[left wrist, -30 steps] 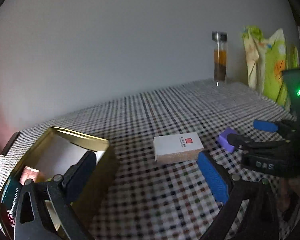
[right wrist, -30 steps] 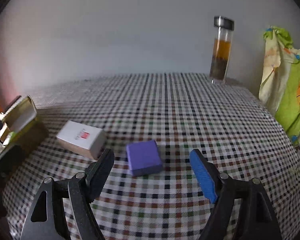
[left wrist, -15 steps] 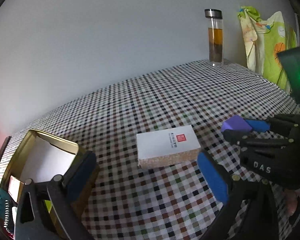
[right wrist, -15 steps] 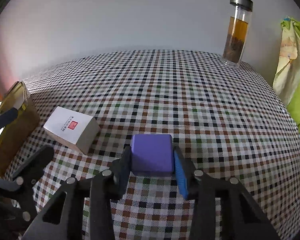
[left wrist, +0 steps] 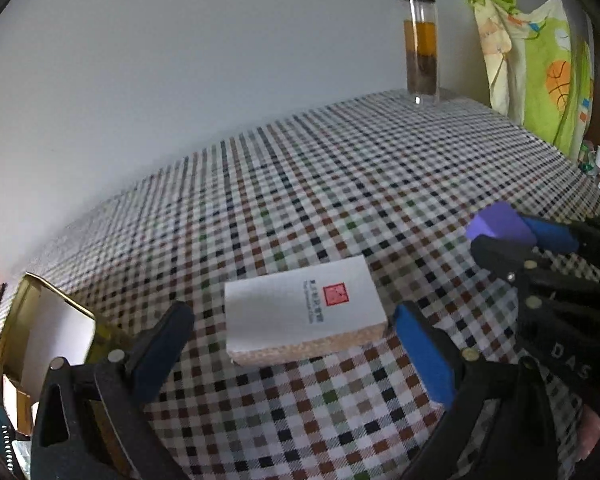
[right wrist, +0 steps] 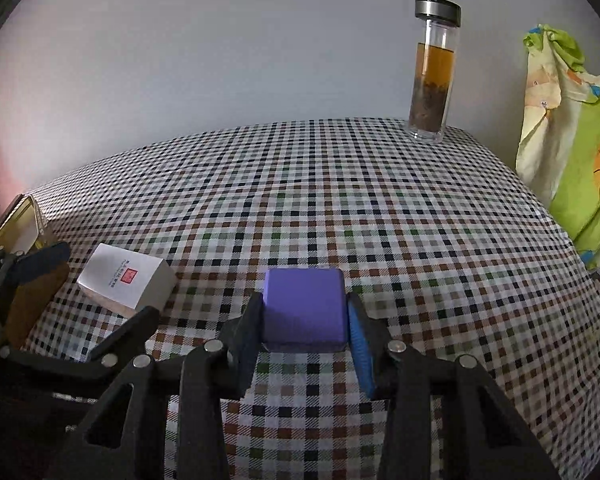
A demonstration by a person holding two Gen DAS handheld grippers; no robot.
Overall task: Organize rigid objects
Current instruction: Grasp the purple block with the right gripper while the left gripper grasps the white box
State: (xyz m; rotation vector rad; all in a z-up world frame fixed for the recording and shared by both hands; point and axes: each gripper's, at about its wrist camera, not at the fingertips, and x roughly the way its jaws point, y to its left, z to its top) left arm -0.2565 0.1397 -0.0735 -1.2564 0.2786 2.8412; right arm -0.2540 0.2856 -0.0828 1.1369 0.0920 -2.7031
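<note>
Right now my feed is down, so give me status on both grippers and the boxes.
Right gripper shut on purple block. Left gripper closing around white box, pads not touching. Gold tin open beside it. Nothing in the way.

Purple block [right wrist: 304, 308] held above checkered cloth; white box [left wrist: 300, 312] lying flat nearby.

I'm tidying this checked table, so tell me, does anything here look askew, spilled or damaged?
Nothing stands out. The white box lies flat between the closing left claw fingers. The purple block sits squarely in the right claw. The tea bottle stands upright, capped, with no spill around it.
</note>
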